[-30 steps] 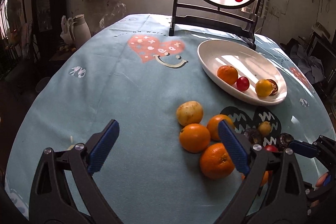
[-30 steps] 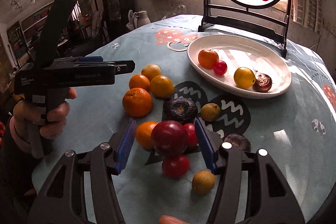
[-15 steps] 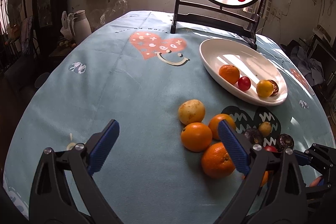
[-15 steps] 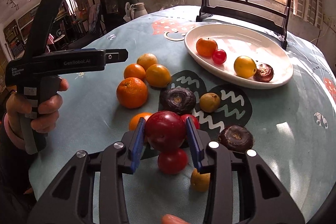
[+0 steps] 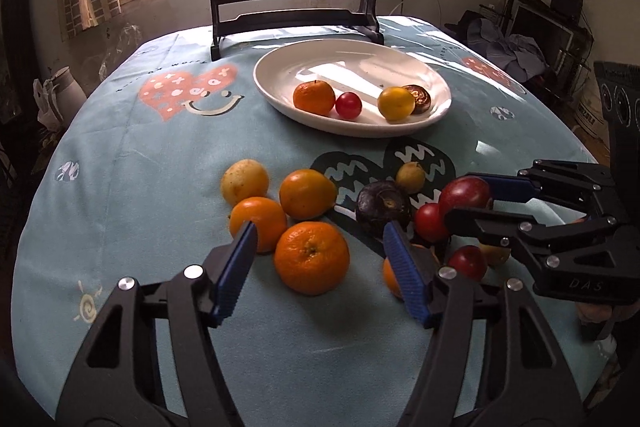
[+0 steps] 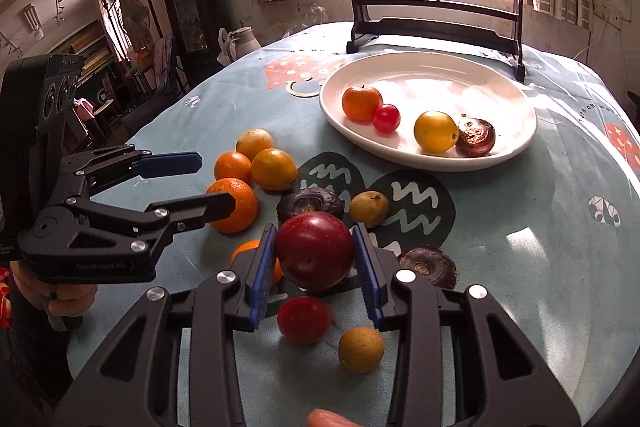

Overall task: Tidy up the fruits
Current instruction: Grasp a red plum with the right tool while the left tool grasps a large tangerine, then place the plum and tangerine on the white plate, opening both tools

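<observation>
Item 1, plum (image 6: 314,250): dark red, clamped between both pads of the right tongs (image 6: 314,259), apparently raised just clear of the counter (image 6: 540,247). Held pad-to-flank across its widest part, presumably so the round skin cannot slip on the way to the plate (image 6: 516,147).

Item 2, orange (image 5: 311,257): on the counter, between the blue pads of the left tongs (image 5: 318,263), touching neither. Those jaws have just been closing and stand half-spread, evidently lining up a grab.

Item 3, plate: far side of the counter, well apart from both tongs; holds four fruits along its near edge, leaving room behind.

Item 4, loose fruit: clustered on the counter between tongs and plate, still unsorted.
</observation>
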Available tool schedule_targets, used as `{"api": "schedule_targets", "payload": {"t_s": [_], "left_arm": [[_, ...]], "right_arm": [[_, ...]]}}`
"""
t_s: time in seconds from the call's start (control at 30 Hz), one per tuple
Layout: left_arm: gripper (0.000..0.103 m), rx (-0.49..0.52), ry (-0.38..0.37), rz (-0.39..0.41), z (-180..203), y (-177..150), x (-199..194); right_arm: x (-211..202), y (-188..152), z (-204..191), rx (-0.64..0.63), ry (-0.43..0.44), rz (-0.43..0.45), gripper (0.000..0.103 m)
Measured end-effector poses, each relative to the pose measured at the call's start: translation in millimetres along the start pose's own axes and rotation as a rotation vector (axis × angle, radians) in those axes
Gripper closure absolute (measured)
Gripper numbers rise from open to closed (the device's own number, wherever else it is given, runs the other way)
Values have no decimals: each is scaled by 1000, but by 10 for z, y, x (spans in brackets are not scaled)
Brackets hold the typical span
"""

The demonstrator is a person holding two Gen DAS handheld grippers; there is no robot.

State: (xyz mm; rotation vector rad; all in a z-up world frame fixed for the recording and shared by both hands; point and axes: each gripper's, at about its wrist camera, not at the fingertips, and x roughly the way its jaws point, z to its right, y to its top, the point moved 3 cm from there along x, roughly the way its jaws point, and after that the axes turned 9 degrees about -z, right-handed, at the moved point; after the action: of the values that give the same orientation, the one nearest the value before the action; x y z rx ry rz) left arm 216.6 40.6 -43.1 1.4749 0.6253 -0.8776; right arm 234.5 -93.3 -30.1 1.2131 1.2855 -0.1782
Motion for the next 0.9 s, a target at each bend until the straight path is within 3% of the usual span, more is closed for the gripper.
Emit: {"api": "schedule_targets", "payload": {"t_s": [0.27, 0.4, 0.9], "left_arm": [[41, 10, 19, -67, -4, -60, 141], [50, -1, 17, -85, -33, -65, 178], [57, -50, -8, -152, -106, -96, 360]], "right_arm": [[4, 0, 10, 3, -4, -2, 64], [5, -3, 14, 3, -5, -2, 64], [-6, -1, 34, 5, -19, 6, 64]]}}
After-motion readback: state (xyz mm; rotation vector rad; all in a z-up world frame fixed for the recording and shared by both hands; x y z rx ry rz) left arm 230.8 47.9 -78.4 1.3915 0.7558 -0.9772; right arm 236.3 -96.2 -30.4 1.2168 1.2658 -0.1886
